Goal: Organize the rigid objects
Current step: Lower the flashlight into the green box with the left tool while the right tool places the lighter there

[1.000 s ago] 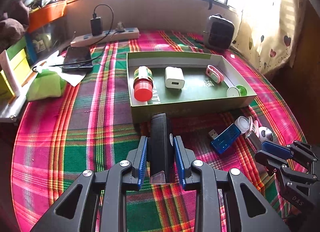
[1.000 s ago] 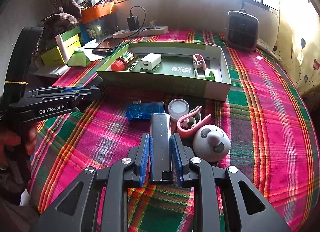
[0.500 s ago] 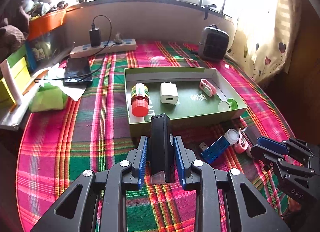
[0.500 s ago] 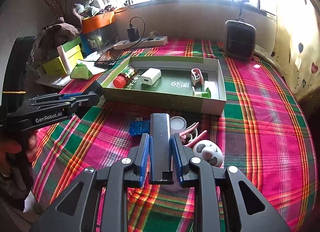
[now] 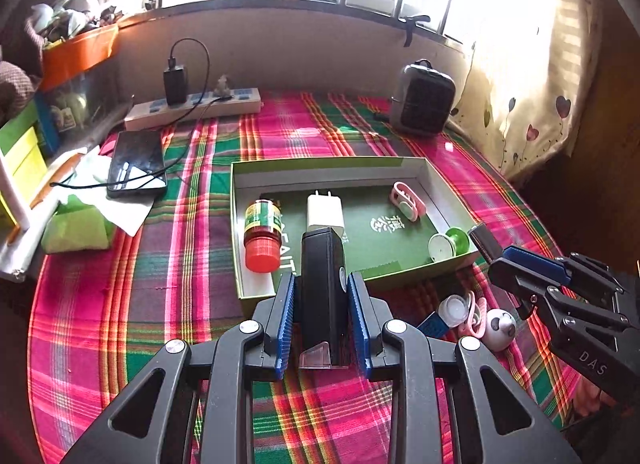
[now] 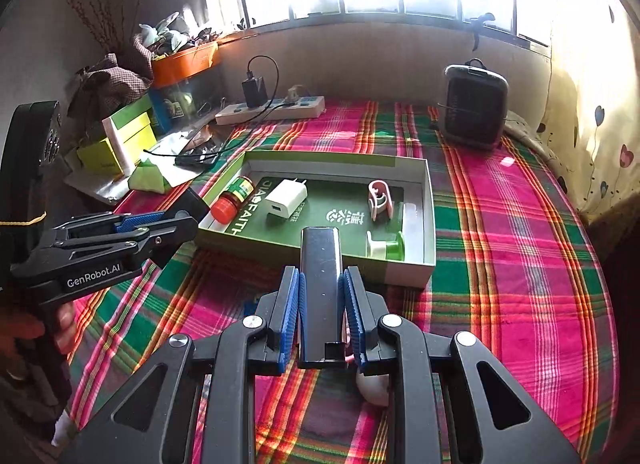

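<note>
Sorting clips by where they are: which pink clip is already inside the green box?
The pink clip near the green box's far right corner, beside the white charger. The other pink clip lies outside on the plaid cloth, next to the panda ball.

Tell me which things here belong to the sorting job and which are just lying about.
Job: green box; red-capped bottle, white charger, pink clip inside it; black bar in left tool; dark bar in right tool; panda ball.

Lying about: phone, power strip, heater.
</note>
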A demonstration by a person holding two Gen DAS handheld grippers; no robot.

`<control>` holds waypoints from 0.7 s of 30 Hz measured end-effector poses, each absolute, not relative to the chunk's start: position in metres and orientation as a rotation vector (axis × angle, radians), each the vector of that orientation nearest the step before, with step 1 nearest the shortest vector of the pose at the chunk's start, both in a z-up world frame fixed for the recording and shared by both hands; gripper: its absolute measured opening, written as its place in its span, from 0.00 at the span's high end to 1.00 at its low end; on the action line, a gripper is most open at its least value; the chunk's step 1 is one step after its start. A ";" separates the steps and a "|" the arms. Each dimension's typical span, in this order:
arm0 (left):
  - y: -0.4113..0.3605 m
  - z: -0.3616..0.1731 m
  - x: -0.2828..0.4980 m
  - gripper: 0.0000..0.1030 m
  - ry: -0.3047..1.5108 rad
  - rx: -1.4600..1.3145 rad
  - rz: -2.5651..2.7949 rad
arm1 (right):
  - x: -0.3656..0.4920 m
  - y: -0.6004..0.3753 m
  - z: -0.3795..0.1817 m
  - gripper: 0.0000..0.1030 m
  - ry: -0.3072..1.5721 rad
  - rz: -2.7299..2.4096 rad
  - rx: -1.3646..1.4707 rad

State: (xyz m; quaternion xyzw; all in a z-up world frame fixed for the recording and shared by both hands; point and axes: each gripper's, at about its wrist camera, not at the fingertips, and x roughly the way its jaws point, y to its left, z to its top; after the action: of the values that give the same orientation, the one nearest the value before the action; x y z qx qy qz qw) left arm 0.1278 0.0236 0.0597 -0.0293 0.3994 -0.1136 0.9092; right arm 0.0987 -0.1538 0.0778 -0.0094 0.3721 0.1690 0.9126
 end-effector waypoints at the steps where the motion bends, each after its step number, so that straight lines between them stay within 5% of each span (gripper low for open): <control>1: 0.024 0.059 0.131 0.76 0.827 -0.066 -0.232 | 0.103 -0.154 0.079 0.76 0.766 0.345 -0.015; 21: 0.021 0.038 0.177 0.76 0.876 -0.087 -0.193 | 0.184 -0.141 0.062 0.76 0.821 0.307 0.028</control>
State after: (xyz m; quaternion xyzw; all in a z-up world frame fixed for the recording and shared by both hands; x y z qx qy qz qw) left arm 0.1768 0.0211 0.0384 -0.0421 0.4233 -0.0932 0.9002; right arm 0.1841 -0.1412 0.0616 0.0138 0.3976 0.1485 0.9054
